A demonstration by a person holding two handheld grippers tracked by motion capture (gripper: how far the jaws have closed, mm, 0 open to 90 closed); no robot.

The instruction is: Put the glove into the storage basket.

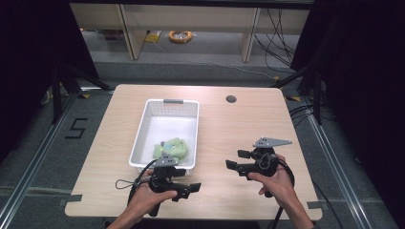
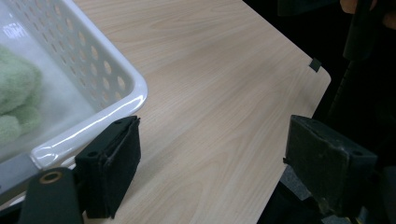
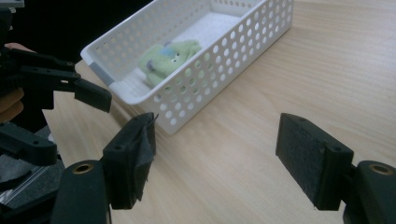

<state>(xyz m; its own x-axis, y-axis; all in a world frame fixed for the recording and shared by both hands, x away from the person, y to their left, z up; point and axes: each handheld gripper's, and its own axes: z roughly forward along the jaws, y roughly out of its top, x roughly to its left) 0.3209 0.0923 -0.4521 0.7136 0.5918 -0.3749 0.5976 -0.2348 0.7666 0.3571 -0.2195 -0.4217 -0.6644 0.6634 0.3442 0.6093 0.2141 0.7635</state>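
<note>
Basically fuzzy green plush toy [image 1: 173, 149] in perforated white plastic basket [image 1: 143, 125].

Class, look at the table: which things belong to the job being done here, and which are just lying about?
Part of the job:
- white basket
- green soft toy lying inside it
- left gripper, open, empty
- right gripper, open, empty

Just lying about:
- yellow cable coil on the floor beyond the table
- round hole in the tabletop

Green plush toy [image 2: 14, 93] cut off by left edge in left gripper view & blurred behind white basket [image 2: 126, 88] wall; basket's far end out of frame too
</note>
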